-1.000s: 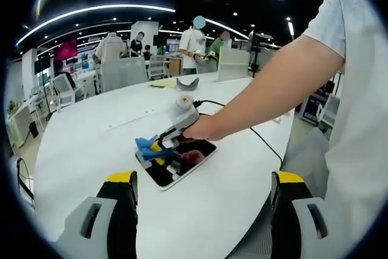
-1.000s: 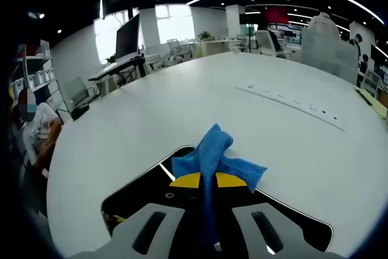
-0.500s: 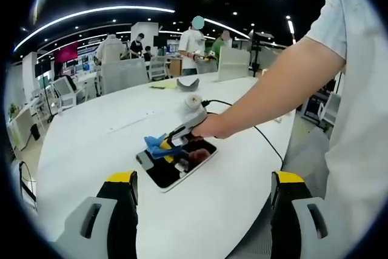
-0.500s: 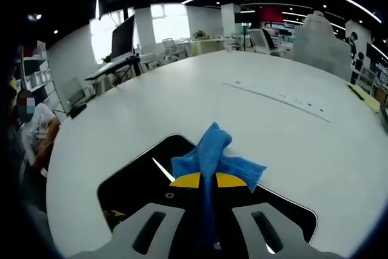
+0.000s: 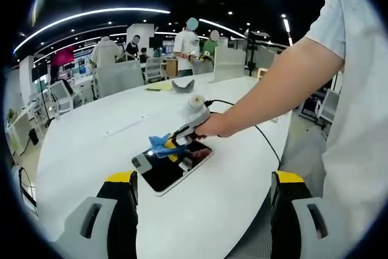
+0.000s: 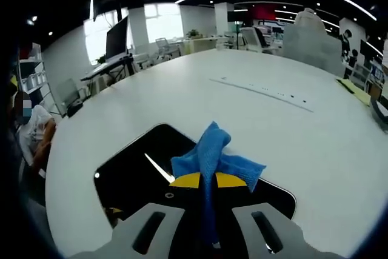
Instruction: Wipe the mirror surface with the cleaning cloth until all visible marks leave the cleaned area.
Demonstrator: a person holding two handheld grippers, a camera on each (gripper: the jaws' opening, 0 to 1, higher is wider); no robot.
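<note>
A dark rectangular mirror [image 5: 167, 171] [image 6: 133, 174] lies flat on the white round table [image 5: 79, 144]. My right gripper [image 6: 202, 180] [image 5: 167, 148] is shut on a blue cleaning cloth [image 6: 212, 153] [image 5: 159, 144], holding it over the mirror. In the left gripper view a person's hand and bare arm [image 5: 267, 92] hold that gripper above the mirror's middle. My left gripper [image 5: 203, 186] hangs open, well in front of the mirror, with nothing between its yellow-tipped fingers [image 5: 124, 180].
A black cable [image 5: 260, 141] runs across the table behind the mirror. A grey object [image 5: 183, 85] and a yellow sheet [image 5: 159, 87] lie at the far edge. People stand beyond the table; one sits at the left of the right gripper view [image 6: 33, 131].
The right gripper has lifted and drawn back along the mirror with the cloth, so more dark glass shows ahead of it. The left gripper has stayed open and nearly still.
</note>
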